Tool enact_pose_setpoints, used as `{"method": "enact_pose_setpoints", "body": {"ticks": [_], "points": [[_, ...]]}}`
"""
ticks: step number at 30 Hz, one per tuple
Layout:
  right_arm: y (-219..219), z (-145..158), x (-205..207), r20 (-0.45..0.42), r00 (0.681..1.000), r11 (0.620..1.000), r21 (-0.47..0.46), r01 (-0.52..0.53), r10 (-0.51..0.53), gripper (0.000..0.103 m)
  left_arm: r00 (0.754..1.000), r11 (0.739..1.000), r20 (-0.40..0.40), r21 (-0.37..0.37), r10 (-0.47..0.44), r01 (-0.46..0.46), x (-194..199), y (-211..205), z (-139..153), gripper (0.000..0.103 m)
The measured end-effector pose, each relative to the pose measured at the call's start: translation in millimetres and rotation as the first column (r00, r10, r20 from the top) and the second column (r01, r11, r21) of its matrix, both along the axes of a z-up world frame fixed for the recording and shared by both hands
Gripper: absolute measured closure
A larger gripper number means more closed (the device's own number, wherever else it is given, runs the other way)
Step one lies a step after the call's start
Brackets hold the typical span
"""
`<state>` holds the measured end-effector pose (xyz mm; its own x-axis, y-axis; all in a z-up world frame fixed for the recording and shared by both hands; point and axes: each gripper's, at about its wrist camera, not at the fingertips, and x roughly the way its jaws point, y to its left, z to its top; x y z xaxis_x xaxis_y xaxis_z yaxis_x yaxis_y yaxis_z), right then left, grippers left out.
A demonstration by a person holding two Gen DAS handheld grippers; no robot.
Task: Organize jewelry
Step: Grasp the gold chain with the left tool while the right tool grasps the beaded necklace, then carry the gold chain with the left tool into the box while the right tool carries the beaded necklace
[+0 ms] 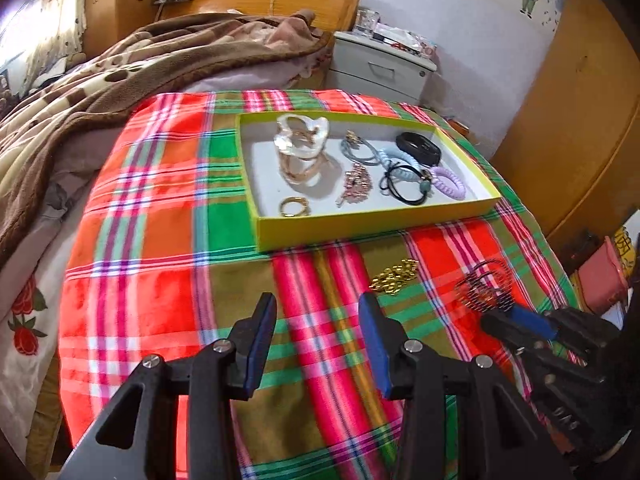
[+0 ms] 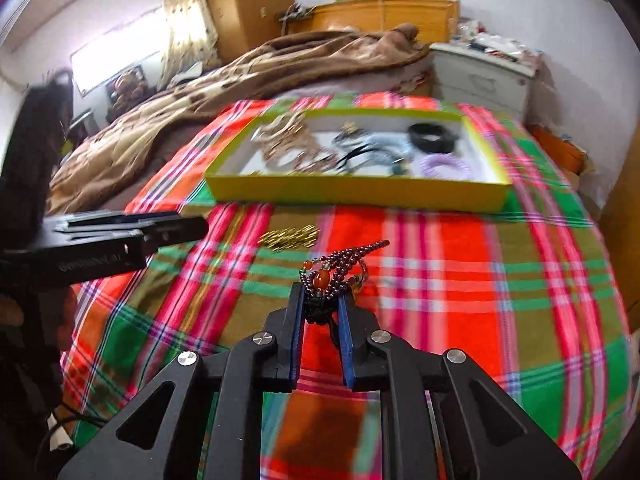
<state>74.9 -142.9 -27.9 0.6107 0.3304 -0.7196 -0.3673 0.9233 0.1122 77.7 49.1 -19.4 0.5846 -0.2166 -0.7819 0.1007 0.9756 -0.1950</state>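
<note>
A bracelet of dark purple beads (image 2: 344,260) with an orange bead sticks out past my right gripper (image 2: 321,295), which is shut on its dark knotted end. The left wrist view shows the same bracelet (image 1: 480,284) at the tip of the right gripper (image 1: 500,320). My left gripper (image 1: 317,304) stands open over the plaid cloth with nothing between its fingers. A gold chain (image 1: 394,276) lies on the cloth just ahead of it, in front of the yellow-green box (image 1: 360,228). The box holds hair ties, a shell clip, a gold ring and a purple coil.
The plaid cloth (image 2: 460,272) covers the end of a bed. A brown blanket (image 1: 100,92) is heaped at the far left. A white nightstand (image 1: 380,68) stands behind the box and a wooden wardrobe (image 1: 580,120) to the right. Bags lie on the floor at the right edge.
</note>
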Motion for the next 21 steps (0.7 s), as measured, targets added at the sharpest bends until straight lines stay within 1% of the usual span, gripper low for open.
{"method": "enact_pose_setpoints", "body": {"ticks": [4, 6, 8, 11, 13, 16, 18, 21], "points": [[-16, 12, 1, 0.028, 0.999, 0.999, 0.013, 0.040, -0.040, 0.087, 0.998, 0.998, -0.008, 0.006, -0.070, 0.070, 9, -20, -3, 0.059], [-21, 14, 3, 0.033, 0.998, 0.998, 0.022, 0.056, -0.057, 0.087, 0.994, 0.994, -0.015, 0.028, -0.105, 0.105, 16, -34, -7, 0.059], [-26, 15, 5, 0.035, 0.997, 0.997, 0.030, 0.068, -0.069, 0.087, 0.994, 0.993, -0.020, 0.053, -0.108, 0.109, 21, -43, -10, 0.059], [-31, 15, 7, 0.033, 0.996, 0.996, 0.038, 0.079, -0.080, 0.087, 0.990, 0.988, -0.037, 0.072, -0.135, 0.138, 28, -54, -16, 0.059], [-34, 15, 9, 0.032, 0.996, 0.996, 0.044, 0.078, -0.079, 0.087, 0.990, 0.983, -0.028, 0.116, -0.137, 0.139, 29, -60, -18, 0.059], [-36, 15, 11, 0.033, 0.996, 0.996, 0.051, 0.078, -0.079, 0.087, 0.989, 0.978, -0.028, 0.149, -0.145, 0.147, 31, -67, -19, 0.059], [-37, 14, 14, 0.031, 0.996, 0.995, 0.057, 0.080, -0.082, 0.087, 0.987, 0.968, -0.026, 0.194, -0.156, 0.158, 30, -73, -20, 0.059], [-38, 14, 17, 0.028, 0.996, 0.995, 0.062, 0.084, -0.086, 0.087, 0.988, 0.967, -0.021, 0.201, -0.156, 0.157, 29, -74, -20, 0.059]]}}
